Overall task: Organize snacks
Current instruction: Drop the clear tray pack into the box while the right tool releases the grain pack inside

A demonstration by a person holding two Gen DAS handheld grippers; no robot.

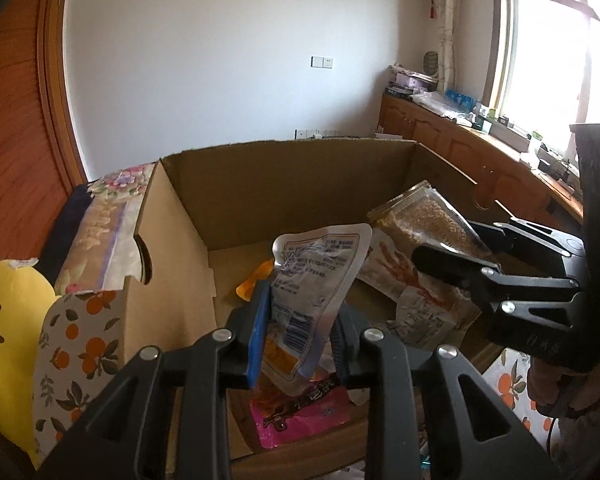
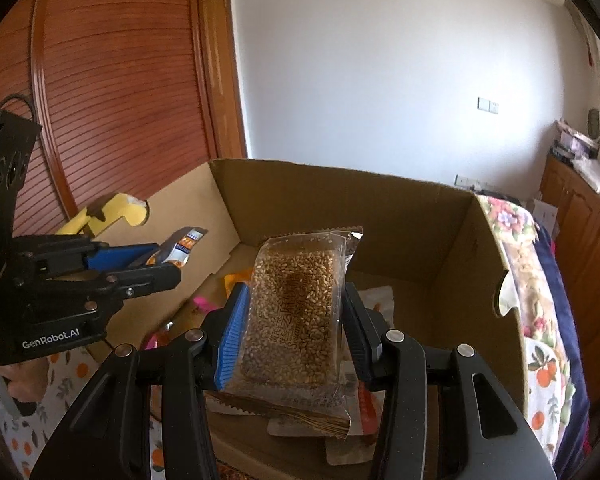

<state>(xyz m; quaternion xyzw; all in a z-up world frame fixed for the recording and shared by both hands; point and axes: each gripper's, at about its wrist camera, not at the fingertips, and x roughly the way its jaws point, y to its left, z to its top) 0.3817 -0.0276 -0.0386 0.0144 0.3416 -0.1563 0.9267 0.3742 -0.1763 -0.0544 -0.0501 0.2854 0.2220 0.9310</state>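
Observation:
My left gripper [image 1: 300,336] is shut on a silver snack pouch [image 1: 311,288] with printed text and a barcode, held over the open cardboard box [image 1: 188,216]. It also shows in the right wrist view [image 2: 156,264] at the left with the pouch [image 2: 182,248]. My right gripper [image 2: 292,316] is shut on a clear packet of sesame-grain bar [image 2: 296,312], held over the box [image 2: 439,232]. It shows in the left wrist view [image 1: 451,248] with the packet [image 1: 427,220]. A pink packet [image 1: 300,412], an orange packet [image 1: 256,280] and a white packet [image 1: 411,284] lie in the box.
The box stands on a cloth with an orange-fruit print [image 1: 76,344]. A yellow cushion [image 1: 8,340] lies to its left. A floral blanket [image 1: 108,216] runs along the box side. A wooden sideboard [image 1: 479,148] stands under the window; a wooden louvred door [image 2: 112,92] is behind.

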